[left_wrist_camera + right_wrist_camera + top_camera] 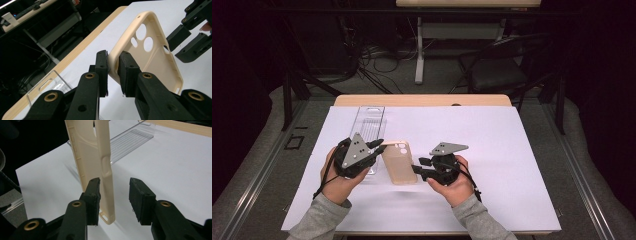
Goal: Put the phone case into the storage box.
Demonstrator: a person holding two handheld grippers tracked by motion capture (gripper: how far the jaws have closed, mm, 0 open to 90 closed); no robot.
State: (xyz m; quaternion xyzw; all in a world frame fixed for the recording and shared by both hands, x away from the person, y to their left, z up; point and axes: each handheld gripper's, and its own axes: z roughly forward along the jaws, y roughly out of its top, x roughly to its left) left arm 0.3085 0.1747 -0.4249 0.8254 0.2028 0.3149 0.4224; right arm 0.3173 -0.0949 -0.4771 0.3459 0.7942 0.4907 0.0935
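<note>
The cream-coloured soft plastic phone case [399, 162], with two round camera holes near its far end, sits at the centre of the white paper sheet [492, 150] between the two hands; in the left gripper view it stands tilted on edge rather than lying flat. At its 9 o'clock in the high view is the left gripper [381, 144]; its black jaws are clamped tight on the case's rim near the camera-hole corner, both pads pressing the thin wall [113, 65]. At the case's 3 o'clock is the right gripper [416, 169]; in the right gripper view the case's long side edge [106, 170] stands between its jaws, the left pad touching or just beside it, the right pad well apart from it, so nothing is gripped there and the jaws stand partly open. At about 11 o'clock from the case, beneath and beyond the left gripper, lies a clear plastic rectangular tray [369, 122] on the paper; the paper covers a light wooden table [422, 100], whose far edge shows at 12 o'clock.
</note>
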